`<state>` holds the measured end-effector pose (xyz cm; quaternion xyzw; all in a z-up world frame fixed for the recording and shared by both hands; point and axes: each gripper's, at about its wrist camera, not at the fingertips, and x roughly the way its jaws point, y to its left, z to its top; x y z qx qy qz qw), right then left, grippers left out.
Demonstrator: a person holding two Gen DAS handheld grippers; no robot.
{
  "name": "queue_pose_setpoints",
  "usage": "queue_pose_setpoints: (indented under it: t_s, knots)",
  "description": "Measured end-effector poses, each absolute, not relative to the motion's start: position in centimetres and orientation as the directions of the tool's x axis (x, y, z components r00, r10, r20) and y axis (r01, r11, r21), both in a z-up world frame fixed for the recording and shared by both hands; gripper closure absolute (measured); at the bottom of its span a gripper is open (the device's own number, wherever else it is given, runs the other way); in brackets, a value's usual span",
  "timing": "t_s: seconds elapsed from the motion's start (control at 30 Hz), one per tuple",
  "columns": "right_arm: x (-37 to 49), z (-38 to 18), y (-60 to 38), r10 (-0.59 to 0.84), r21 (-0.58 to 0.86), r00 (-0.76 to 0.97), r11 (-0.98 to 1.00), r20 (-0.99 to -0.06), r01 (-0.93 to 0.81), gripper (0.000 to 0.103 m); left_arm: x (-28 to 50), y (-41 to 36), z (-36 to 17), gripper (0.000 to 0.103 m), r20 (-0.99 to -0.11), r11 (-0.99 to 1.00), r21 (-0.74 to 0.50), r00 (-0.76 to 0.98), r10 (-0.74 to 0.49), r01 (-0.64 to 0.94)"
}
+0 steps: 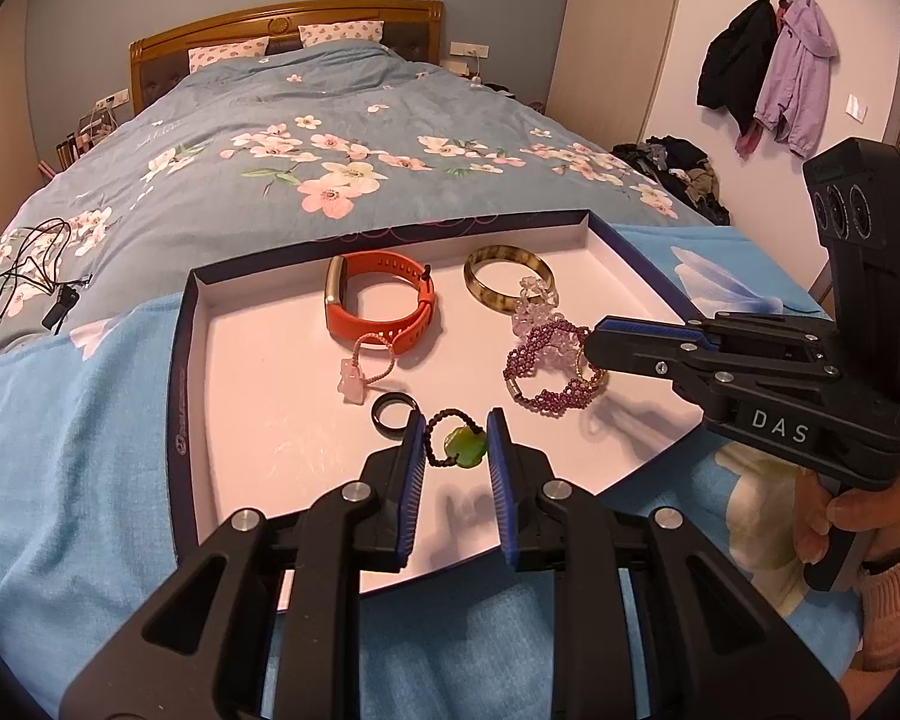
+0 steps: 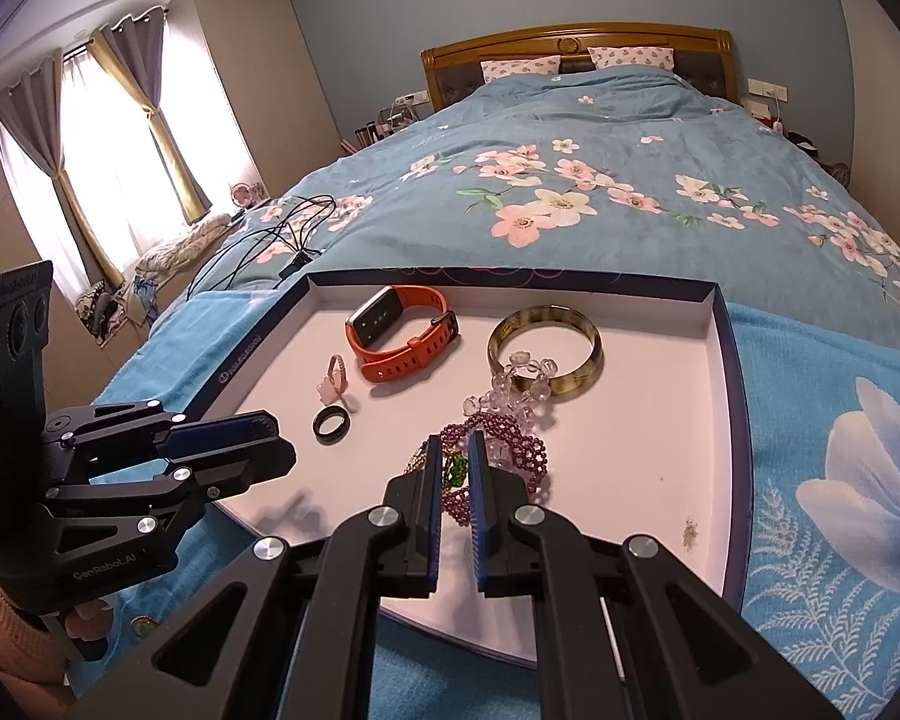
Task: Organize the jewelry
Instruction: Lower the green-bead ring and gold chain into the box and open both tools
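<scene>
A shallow white tray [image 1: 177,372] [image 2: 630,450] with a dark blue rim lies on a blue cloth on the bed. My left gripper [image 1: 456,438] [image 2: 270,444] is shut on a dark-bead bracelet with a green clover pendant [image 1: 462,447], held just above the tray's near part. My right gripper [image 2: 453,456] [image 1: 597,354] is shut on a gold chain with a green stone [image 2: 456,471], over a purple bead bracelet [image 2: 510,456]. In the tray lie an orange watch band [image 1: 384,300], a horn bangle [image 1: 507,279], clear beads [image 2: 522,384], a pink bear-charm string [image 1: 360,372] and a black ring [image 1: 393,411].
A small pale trinket [image 2: 690,531] lies in the tray's near right corner. Black cables [image 1: 30,264] trail over the floral duvet left of the tray. A person's hand [image 1: 840,510] grips the right gripper's handle. Coats hang on the wall at right.
</scene>
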<state>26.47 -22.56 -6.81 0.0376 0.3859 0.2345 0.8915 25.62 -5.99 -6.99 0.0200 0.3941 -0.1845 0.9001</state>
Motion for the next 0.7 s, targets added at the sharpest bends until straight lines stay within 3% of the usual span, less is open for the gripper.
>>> queue_pose_setpoints:
  t_s: [0.7]
  knots:
    - [26.66, -7.67, -22.37, 0.398, 0.204, 0.600, 0.908, -0.694, -0.366, 0.096, 26.55, -6.37, -7.93, 0.082, -0.740, 0.932, -0.114, 0.597, -0.310, 0.343]
